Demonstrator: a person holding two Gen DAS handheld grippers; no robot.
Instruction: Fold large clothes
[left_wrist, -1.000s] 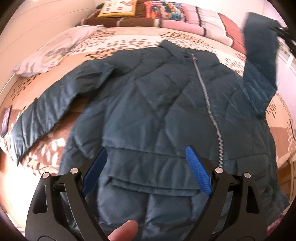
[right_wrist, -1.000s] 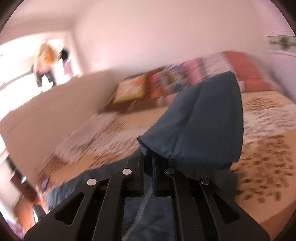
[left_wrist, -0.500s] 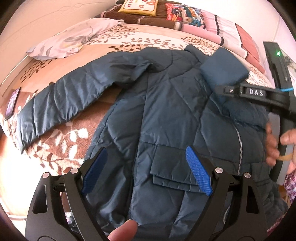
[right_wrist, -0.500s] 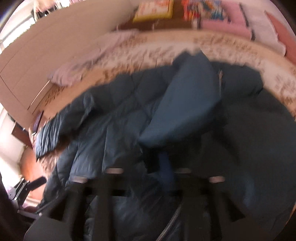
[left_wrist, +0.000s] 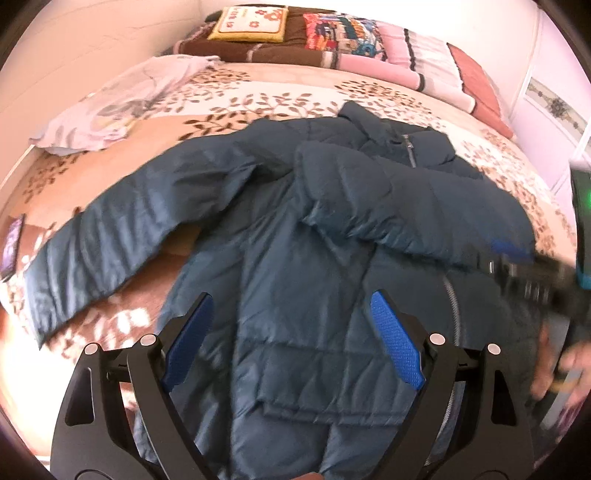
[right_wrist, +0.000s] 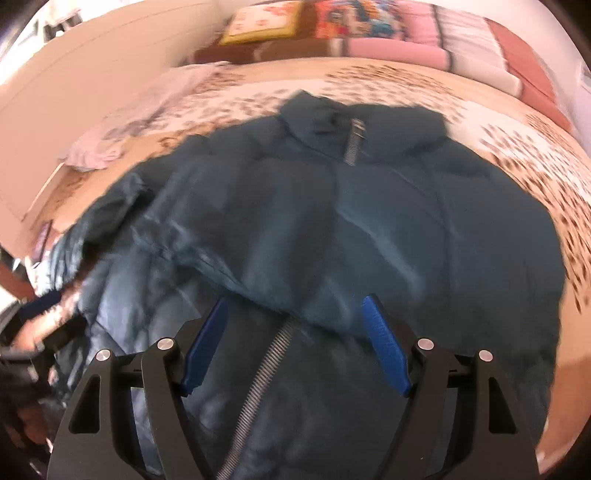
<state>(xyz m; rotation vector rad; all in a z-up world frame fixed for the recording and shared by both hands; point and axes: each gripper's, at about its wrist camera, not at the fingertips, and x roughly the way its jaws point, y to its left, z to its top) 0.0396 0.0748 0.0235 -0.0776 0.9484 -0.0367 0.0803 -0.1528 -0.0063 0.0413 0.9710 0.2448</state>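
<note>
A dark teal quilted jacket (left_wrist: 303, 266) lies front up on the bed, zipper (right_wrist: 273, 362) closed. Its right sleeve (left_wrist: 369, 206) lies folded across the chest; in the right wrist view the same sleeve (right_wrist: 295, 258) shows blurred. Its left sleeve (left_wrist: 110, 240) stretches out flat to the left. My left gripper (left_wrist: 291, 339) is open and empty above the jacket's lower front. My right gripper (right_wrist: 295, 343) is open and empty above the zipper, just below the folded sleeve. The right gripper also shows blurred at the right edge of the left wrist view (left_wrist: 524, 273).
The bed has a beige leaf-print cover (left_wrist: 295, 96). A pale crumpled cloth (left_wrist: 122, 99) lies at the far left. Cushions and folded blankets (left_wrist: 332, 37) line the headboard. A small dark flat object (left_wrist: 11, 243) lies near the left bed edge.
My right gripper carried the right sleeve from up in the air over the jacket's chest, let it go and opened. The sleeve now rests folded across the front. My left gripper stayed open.
</note>
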